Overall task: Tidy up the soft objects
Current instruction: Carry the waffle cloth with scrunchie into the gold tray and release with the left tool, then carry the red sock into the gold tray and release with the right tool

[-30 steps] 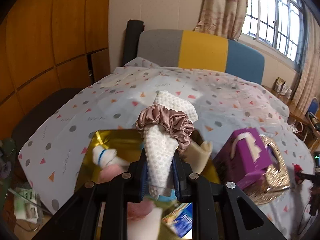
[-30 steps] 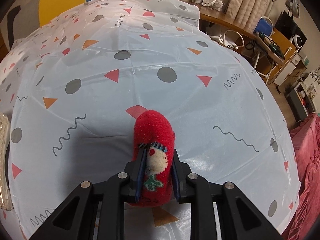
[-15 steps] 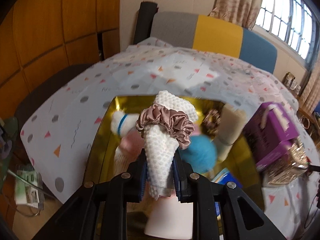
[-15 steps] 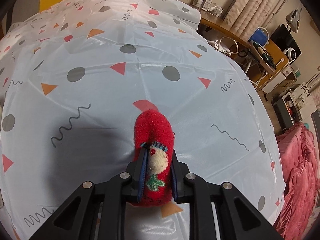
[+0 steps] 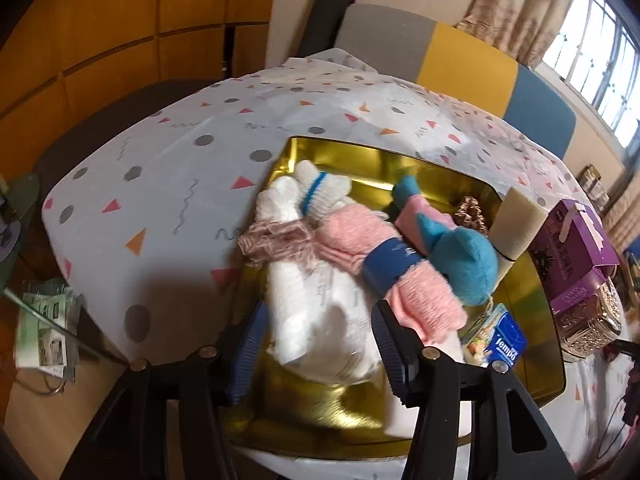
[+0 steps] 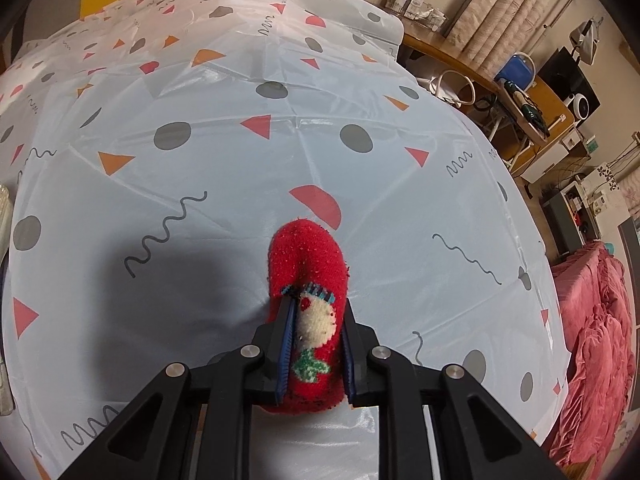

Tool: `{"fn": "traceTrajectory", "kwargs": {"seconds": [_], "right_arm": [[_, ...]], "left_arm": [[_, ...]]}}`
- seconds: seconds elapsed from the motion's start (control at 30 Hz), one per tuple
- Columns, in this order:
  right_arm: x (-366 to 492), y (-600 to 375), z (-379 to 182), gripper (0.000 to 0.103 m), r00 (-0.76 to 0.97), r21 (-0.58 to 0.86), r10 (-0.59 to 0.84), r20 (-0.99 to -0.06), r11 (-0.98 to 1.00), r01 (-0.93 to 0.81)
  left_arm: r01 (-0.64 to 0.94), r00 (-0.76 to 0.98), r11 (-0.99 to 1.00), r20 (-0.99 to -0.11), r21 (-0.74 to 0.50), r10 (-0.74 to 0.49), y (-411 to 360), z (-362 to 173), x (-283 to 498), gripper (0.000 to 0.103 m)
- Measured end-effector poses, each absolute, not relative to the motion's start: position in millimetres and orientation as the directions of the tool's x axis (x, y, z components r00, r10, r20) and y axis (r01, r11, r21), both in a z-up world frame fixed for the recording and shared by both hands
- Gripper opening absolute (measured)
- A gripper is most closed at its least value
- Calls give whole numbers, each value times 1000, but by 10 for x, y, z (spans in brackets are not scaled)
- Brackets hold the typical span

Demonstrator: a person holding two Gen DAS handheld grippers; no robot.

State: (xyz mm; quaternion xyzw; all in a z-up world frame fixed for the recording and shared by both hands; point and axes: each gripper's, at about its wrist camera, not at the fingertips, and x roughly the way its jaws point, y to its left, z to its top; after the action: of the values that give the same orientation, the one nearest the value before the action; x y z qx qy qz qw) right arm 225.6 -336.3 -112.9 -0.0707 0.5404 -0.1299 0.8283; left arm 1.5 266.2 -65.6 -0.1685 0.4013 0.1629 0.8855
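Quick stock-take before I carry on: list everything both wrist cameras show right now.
gold tray: one, gold, on the patterned bed cover
white towel roll: one, white with mauve scrunchie, in tray between left fingers
white sock: one, blue stripe, tray's far corner
pink roll: one, blue band, tray middle
blue plush: one, teal, tray
sponge: one, cream, tray's right edge
purple box: one, right of tray
red sock: one, in right gripper
left gripper: fingers just opened, apart
right gripper: clamped
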Motion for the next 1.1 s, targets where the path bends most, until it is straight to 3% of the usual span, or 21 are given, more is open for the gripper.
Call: {"fn": "traceTrajectory", "kwargs": {"seconds": [0.27, 0.6, 1.1], "right_arm": [[2255, -3388, -1122, 19, 387, -235, -279, -879, 959, 157], [2265, -3399, -1067, 19, 389, -120, -184, -903, 976, 184], [2366, -2942, -779, 19, 471, -3, -55, -880, 994, 110]], "left_arm": [[-454, 649, 874, -737, -176, 189, 2676, -514, -163, 56], [-369, 707, 920, -683, -134, 183, 2313, -212, -105, 82], [-297, 710, 948, -691, -118, 136, 2047, -212, -63, 83]]}}
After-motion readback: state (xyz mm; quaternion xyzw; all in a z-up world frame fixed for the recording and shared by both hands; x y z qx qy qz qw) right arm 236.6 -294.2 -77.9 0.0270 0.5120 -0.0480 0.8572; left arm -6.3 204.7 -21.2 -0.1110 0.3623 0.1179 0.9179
